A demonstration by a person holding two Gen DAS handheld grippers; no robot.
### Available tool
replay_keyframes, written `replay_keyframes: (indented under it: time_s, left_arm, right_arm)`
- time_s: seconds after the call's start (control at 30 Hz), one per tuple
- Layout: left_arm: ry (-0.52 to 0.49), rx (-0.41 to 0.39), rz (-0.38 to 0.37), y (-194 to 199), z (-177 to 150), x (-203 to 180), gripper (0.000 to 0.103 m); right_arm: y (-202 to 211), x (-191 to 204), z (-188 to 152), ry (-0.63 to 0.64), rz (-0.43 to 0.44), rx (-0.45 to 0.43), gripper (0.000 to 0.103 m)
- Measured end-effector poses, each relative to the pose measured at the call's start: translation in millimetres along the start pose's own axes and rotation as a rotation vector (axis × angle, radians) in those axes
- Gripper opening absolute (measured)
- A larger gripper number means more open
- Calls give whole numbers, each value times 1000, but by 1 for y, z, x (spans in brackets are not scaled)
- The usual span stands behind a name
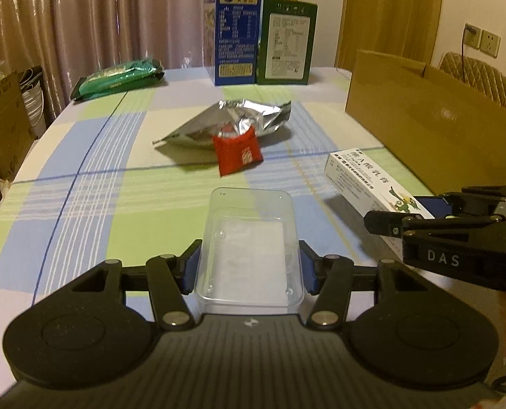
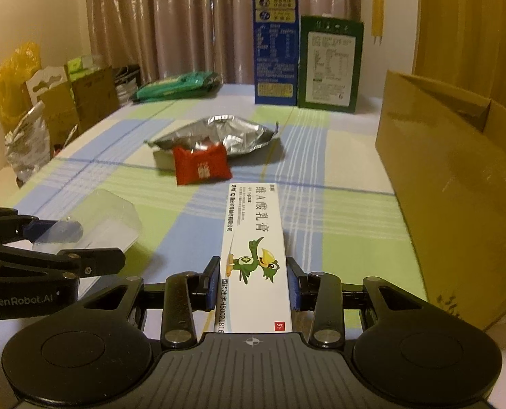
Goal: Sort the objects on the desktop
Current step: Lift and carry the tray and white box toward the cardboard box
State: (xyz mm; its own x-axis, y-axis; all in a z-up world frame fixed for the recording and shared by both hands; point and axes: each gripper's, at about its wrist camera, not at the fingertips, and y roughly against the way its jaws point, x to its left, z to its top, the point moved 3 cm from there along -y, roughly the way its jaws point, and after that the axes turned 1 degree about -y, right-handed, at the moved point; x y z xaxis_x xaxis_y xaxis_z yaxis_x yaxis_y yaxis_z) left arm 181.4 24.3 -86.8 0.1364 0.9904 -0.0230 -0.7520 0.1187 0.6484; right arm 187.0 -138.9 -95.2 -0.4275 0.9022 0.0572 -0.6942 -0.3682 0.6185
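Left tongs [image 1: 249, 266] clamp a clear rectangular plastic tray [image 1: 251, 238]; right tongs [image 2: 253, 286] clamp a white ointment carton with a green bird [image 2: 253, 255]. Both are held left of the brown cardboard box [image 2: 457, 177]. Red sachet [image 2: 202, 168] and crumpled silver foil pouch [image 2: 219, 134] lie unsorted on the checked worktop [image 2: 338, 204] farther left. Sorting looks barely begun.

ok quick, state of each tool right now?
Left tool: closed on the clear plastic box.
Right tool: closed on the white ointment carton.

clear plastic box [image 1: 249, 248]: open side up, clamped between left tool [image 1: 249, 266] fingers | white ointment carton [image 2: 253, 255]: lengthwise, gripped by right tool [image 2: 253, 286] | red pouch [image 1: 238, 154]: resting against crumpled silver bag [image 1: 229, 122] on table [image 1: 82, 187]
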Motion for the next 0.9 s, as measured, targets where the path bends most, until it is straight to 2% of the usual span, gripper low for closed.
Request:
replay_keyframes:
  time_s: [0.4,0.6,0.9]
  left_arm:
    - [-3,-70,-53,17,35,-39,51]
    - [-27,-129,-65,35,60,-64,51]
    - [-23,-151,-94,51,79,-108,51]
  right_arm:
    - [39,-21,32,-27,-37,-91,35]
    - [64,-44,56,-82,-61,-154,35]
    - [110,-83,90,-50,-99,-209,35]
